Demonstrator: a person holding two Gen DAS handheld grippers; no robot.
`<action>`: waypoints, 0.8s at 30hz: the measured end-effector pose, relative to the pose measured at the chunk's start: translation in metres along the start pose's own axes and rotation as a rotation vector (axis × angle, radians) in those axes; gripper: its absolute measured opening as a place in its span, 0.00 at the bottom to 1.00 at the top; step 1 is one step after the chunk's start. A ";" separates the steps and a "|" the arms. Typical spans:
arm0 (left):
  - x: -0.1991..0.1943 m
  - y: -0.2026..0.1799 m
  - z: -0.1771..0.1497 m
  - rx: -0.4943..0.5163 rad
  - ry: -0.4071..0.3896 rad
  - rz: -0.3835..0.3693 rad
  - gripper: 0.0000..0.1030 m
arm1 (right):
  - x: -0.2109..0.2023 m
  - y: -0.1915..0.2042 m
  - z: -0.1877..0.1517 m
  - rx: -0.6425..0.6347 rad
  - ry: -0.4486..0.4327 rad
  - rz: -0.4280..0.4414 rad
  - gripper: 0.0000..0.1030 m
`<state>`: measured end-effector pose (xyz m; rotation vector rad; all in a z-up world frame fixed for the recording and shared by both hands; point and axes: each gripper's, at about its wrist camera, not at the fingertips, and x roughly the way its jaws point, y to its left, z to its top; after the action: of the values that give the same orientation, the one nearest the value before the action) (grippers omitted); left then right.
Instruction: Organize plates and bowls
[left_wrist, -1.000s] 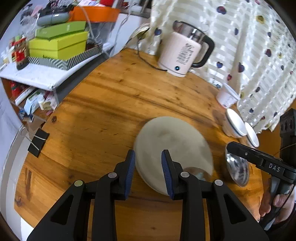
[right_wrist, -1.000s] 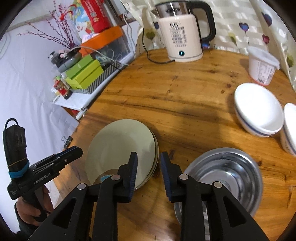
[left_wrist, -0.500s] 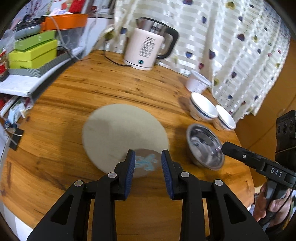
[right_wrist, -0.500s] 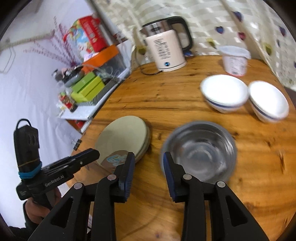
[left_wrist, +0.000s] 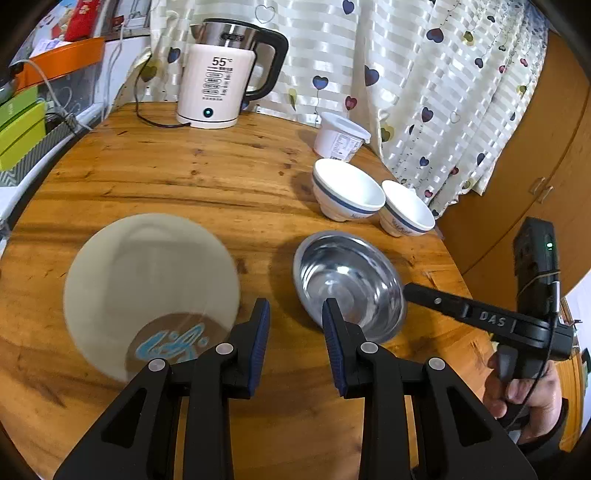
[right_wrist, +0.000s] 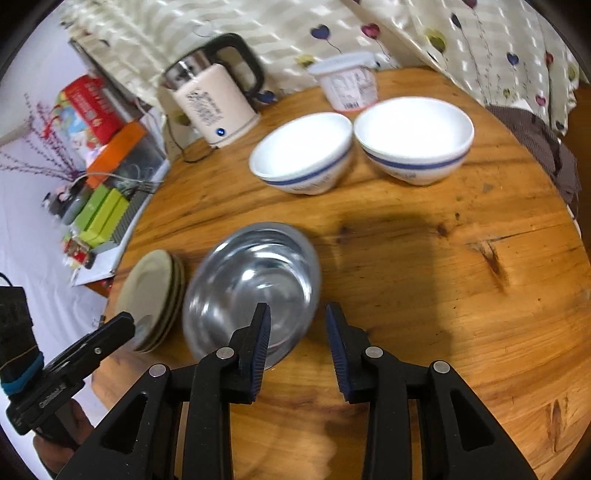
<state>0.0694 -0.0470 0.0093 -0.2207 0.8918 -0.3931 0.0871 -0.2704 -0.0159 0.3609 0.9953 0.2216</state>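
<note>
Round wooden table (left_wrist: 229, 177): both grippers, left gripper (left_wrist: 295, 332) and right gripper (right_wrist: 297, 338), have swung from the stacked pale plates (left_wrist: 147, 288) toward the steel bowl (right_wrist: 251, 284), jaws part-open, empty.

Left wrist camera looks steeply down over the round wooden table (left_wrist: 207, 177), facing its far edge and the white electric kettle (left_wrist: 218, 88). Right wrist camera hangs close over the near-right side, angled left. Both catch the shiny steel bowl (right_wrist: 251, 284) and stacked pale plates (right_wrist: 151, 295).
</note>
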 end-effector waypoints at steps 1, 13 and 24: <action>0.004 -0.001 0.002 -0.001 0.001 -0.003 0.30 | 0.004 -0.001 0.002 0.003 0.009 -0.001 0.31; 0.045 -0.006 0.033 -0.022 0.033 -0.032 0.30 | 0.030 -0.020 0.012 0.042 0.143 0.128 0.11; 0.082 -0.006 0.071 -0.065 0.197 -0.097 0.30 | 0.022 -0.044 0.015 0.106 0.352 0.033 0.12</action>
<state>0.1699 -0.0855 -0.0037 -0.2893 1.0914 -0.4821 0.1124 -0.3064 -0.0425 0.4444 1.3523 0.2684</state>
